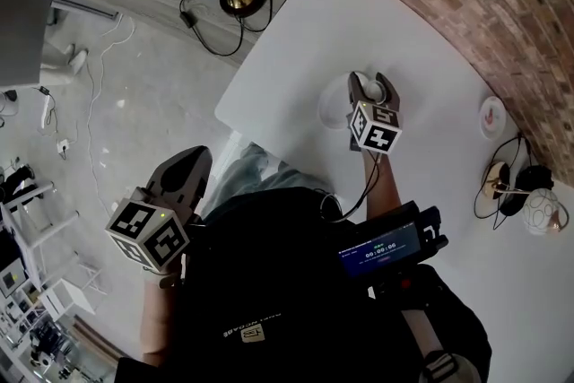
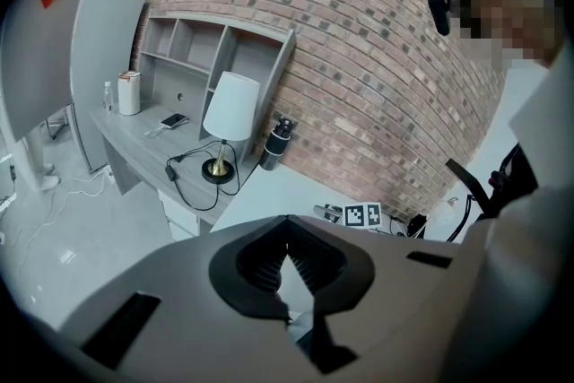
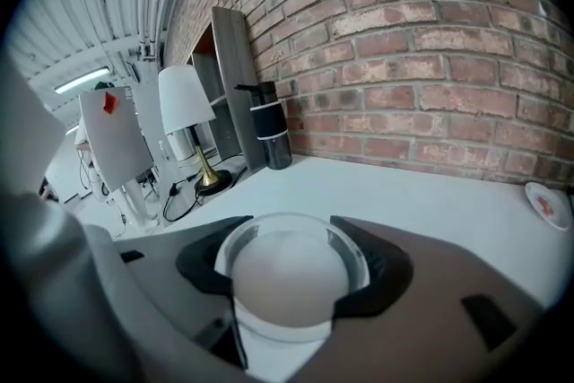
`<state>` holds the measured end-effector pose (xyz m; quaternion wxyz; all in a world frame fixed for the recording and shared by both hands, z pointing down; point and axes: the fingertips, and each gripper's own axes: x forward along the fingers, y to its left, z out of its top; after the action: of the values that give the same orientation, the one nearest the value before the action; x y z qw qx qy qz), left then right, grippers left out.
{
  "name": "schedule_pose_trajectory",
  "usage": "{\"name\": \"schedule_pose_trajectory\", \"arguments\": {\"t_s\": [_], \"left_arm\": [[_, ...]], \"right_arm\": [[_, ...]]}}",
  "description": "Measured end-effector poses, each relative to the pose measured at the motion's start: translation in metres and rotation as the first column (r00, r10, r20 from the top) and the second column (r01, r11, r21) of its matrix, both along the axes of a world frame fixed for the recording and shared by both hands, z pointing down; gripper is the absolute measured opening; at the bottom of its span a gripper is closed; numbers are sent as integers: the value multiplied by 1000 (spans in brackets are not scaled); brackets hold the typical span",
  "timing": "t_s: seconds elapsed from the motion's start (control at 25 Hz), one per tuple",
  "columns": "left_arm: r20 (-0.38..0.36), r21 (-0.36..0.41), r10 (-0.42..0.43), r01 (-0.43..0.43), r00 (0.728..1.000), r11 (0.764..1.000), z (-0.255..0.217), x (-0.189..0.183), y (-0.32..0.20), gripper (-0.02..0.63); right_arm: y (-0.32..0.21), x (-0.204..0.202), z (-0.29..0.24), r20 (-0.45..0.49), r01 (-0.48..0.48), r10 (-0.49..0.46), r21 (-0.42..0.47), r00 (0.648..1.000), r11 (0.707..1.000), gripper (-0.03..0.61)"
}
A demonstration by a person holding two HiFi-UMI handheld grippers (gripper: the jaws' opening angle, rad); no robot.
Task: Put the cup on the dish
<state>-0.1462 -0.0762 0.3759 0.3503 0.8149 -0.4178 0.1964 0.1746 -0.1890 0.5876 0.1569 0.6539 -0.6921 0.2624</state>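
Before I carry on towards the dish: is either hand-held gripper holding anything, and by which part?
The right hand-held gripper holds the white cup, its jaws closed on opposite sides of the round wall. The left hand-held gripper is shut and holds nothing.

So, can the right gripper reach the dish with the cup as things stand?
Probably yes: the right gripper grips the cup, and only bare table lies between it and the dish.
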Motion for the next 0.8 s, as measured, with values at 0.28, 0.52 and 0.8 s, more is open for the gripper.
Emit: {"name": "schedule_pose_trajectory", "arguments": {"t_s": [0.28, 0.52, 0.8], "left_arm": [[9, -12, -37, 37, 999, 999, 3, -1, 2, 6], [11, -20, -49, 49, 999, 999, 6, 6, 4, 6], [18, -33, -60, 60, 998, 998, 10, 11, 8, 6]], "right_arm": [[-7, 4, 21, -45, 4, -6, -24, 999, 1000, 270], [-11, 6, 34, -59, 11, -13, -41, 998, 999, 270], [-10, 6, 44, -85, 38, -42, -45, 996, 998, 270]]}}
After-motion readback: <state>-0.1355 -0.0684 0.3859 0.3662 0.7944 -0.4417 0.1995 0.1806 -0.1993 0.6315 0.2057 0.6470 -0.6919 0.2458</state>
